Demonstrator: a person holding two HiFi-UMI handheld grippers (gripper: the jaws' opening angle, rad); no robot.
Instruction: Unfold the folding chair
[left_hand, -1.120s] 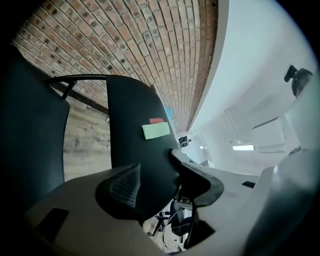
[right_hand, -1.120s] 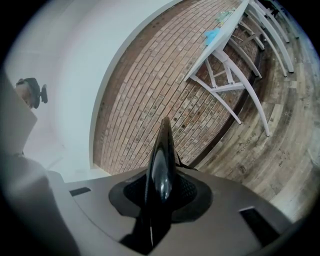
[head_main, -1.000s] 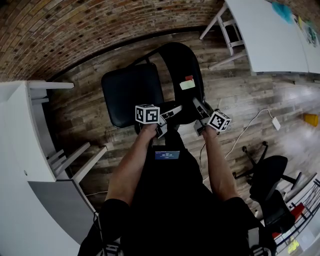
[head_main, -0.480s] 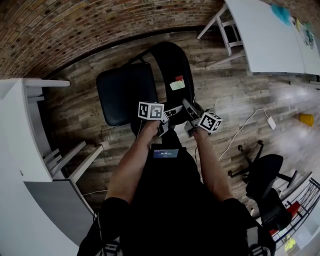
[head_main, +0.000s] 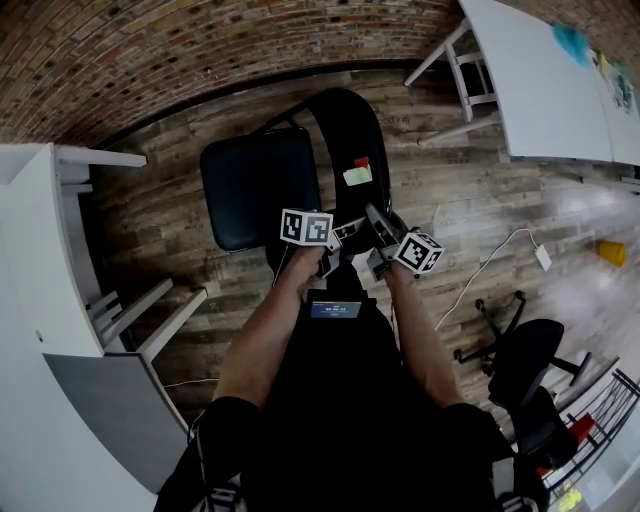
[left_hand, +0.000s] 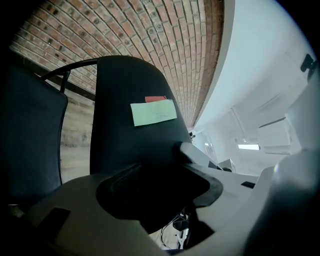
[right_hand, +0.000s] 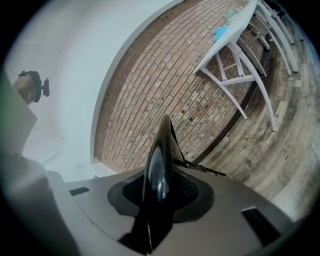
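the folding chair (head_main: 262, 185) stands on the wood floor (head_main: 450, 200), seat down, just ahead of the person. the left gripper (head_main: 345, 232) has wide jaws closing around its backrest (left_hand: 135, 145); the right gripper (head_main: 378, 225) pinches the backrest's thin edge.

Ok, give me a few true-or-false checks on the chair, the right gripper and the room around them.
1. A green note sits on the backrest. True.
2. The right gripper has the backrest's edge between its jaws. True.
3. The floor is carpet. False: it is wood planks.
4. The wall beyond the backrest is plain white. False: it is brick.
5. In the head view, a swivel chair stands left of the backrest. False: it stands to the right of it.
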